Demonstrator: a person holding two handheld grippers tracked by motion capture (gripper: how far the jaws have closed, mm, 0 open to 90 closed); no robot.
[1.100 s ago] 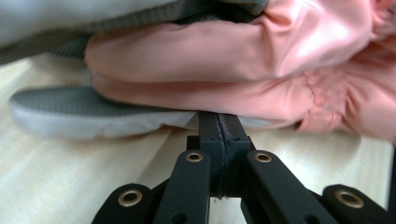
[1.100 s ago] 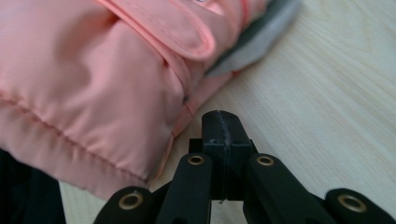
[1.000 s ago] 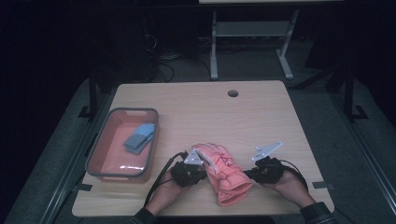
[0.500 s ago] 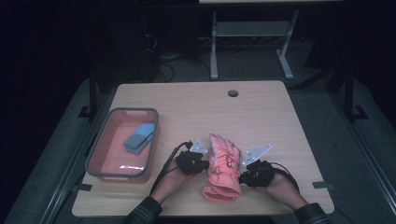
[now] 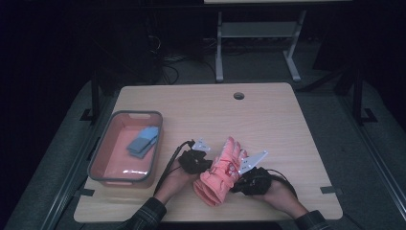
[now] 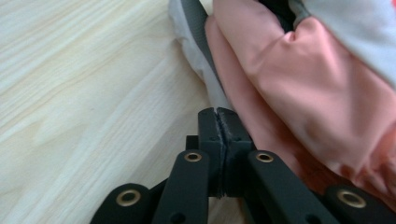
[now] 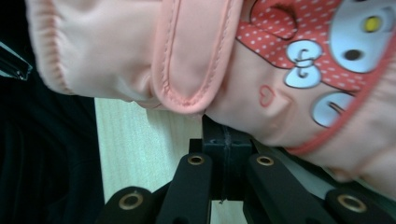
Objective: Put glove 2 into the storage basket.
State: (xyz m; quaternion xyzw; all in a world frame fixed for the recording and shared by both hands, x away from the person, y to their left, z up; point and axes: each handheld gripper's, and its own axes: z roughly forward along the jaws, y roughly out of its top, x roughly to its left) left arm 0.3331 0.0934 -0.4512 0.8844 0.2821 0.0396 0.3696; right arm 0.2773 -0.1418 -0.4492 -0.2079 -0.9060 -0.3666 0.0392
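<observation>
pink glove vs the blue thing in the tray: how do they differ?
The pink glove lies on the bare table between the left gripper and right gripper; the blue thing lies inside the pink tray, away from both. The glove looks larger and puffy, with a cartoon print; the blue thing looks flat, folded and plain. Both look like soft fabric.

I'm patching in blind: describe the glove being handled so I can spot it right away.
Start at the wooden table and look to its near edge, right of the pink bin. The glove lies there between the left gripper and the right gripper. It is a puffy salmon-pink glove with a polka-dot cartoon patch, unlike the blue thing in the bin.
</observation>
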